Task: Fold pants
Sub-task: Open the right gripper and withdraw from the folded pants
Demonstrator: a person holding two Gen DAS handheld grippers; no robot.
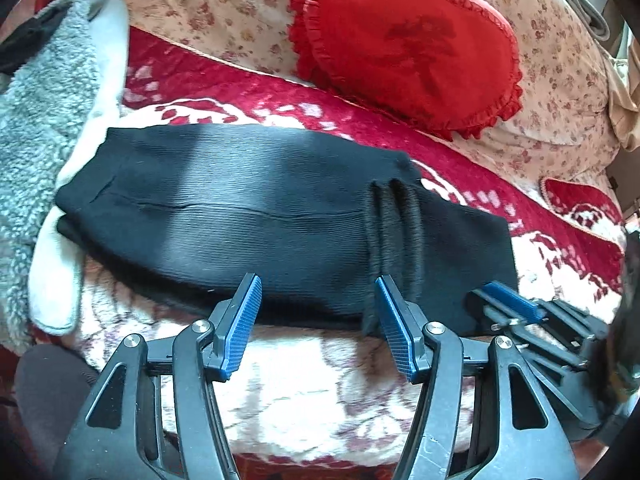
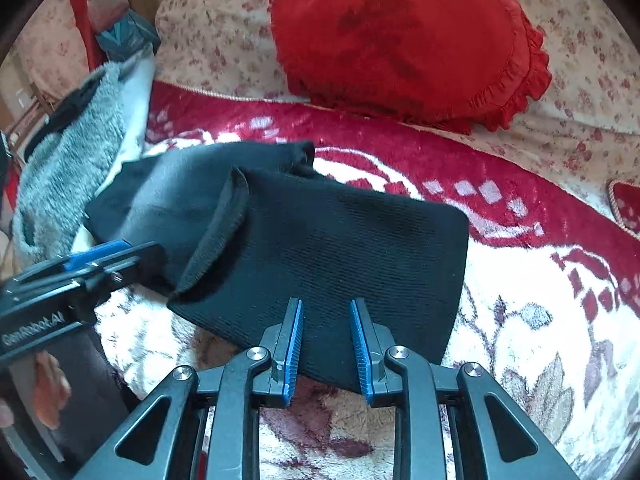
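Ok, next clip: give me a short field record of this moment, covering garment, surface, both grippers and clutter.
garment: black pants, folded lengthwise, bunched ridges near one end
surface: red-and-cream floral blanket
left gripper: open, at the pants' near edge, nothing pinched
right gripper: open, fingers apart over the pants' near edge
clutter: red heart cushion, grey fleece

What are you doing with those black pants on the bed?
A person is folding the black pants, with a hand-held gripper in each hand. The pants lie folded over on the red and white blanket, near a red heart pillow. The left hand-held gripper is open at their near edge, gripping nothing. The right hand-held gripper straddles the near edge too, pads apart.
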